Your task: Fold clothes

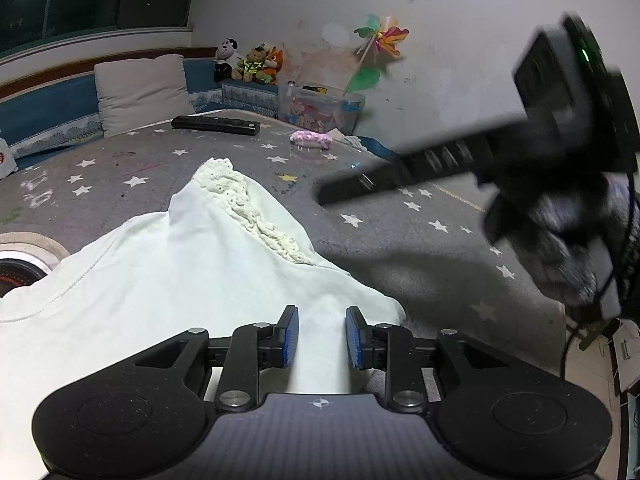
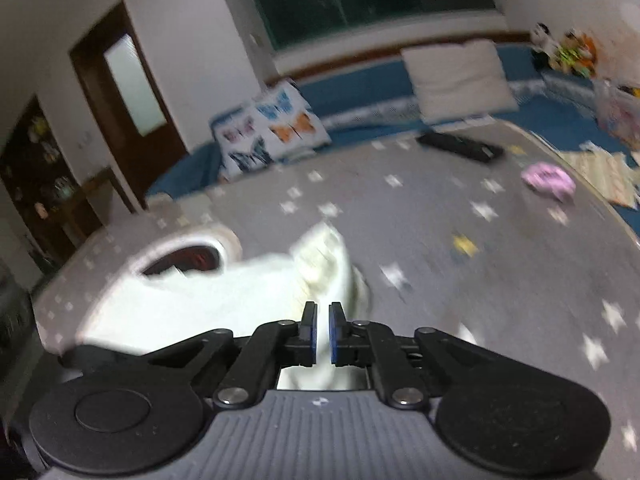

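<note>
The white garment (image 1: pixel 168 264) is draped on the starry tabletop (image 1: pixel 400 240), probably mid-fold. Left gripper (image 1: pixel 322 336) jaws are spread around a fabric ridge; right gripper (image 2: pixel 322 334) jaws are nearly pressed together, pinch can't be told.

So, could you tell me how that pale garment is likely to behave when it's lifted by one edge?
The pale garment will probably flop and drape: it already lies in soft creases on the grey star mat. It looks light for its size. The crocheted trim might snag on the left tool.
</note>
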`<state>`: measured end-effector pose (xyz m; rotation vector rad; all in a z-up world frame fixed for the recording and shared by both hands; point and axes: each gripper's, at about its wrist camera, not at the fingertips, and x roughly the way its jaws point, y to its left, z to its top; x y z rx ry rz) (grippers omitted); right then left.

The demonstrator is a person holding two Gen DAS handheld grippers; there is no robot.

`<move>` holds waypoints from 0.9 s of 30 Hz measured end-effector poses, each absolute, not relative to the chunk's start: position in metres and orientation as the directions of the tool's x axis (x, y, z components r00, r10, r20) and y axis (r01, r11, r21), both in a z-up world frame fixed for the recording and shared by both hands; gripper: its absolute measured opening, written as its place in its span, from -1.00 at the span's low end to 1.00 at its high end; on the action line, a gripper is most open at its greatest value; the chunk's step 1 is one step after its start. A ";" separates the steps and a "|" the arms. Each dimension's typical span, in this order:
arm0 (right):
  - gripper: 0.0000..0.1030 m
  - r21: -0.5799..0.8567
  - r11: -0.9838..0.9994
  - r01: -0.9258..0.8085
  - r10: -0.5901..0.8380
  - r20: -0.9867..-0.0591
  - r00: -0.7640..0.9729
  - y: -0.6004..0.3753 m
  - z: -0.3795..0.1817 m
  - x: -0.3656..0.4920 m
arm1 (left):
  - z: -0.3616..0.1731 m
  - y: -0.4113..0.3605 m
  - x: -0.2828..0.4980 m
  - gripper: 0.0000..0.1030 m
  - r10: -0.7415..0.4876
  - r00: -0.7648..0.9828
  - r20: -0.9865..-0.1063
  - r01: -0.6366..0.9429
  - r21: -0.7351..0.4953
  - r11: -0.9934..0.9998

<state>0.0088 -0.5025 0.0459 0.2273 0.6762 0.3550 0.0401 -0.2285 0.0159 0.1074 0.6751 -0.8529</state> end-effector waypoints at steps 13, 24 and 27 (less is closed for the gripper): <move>-0.57 0.220 0.937 -0.270 0.348 -0.636 0.689 -0.453 0.010 0.079 | 0.022 -0.114 0.041 -0.15 -0.449 0.661 -0.602 0.413 -0.209 0.887; -0.29 0.180 0.943 -0.281 0.329 -0.644 0.691 -0.445 0.008 0.074 | 0.015 -0.020 0.015 -0.17 -0.309 0.728 -0.612 0.184 -0.261 0.948; -0.21 0.166 0.944 -0.285 0.323 -0.643 0.694 -0.442 0.007 0.073 | 0.019 -0.014 0.009 -0.16 -0.293 0.743 -0.602 0.170 -0.254 0.952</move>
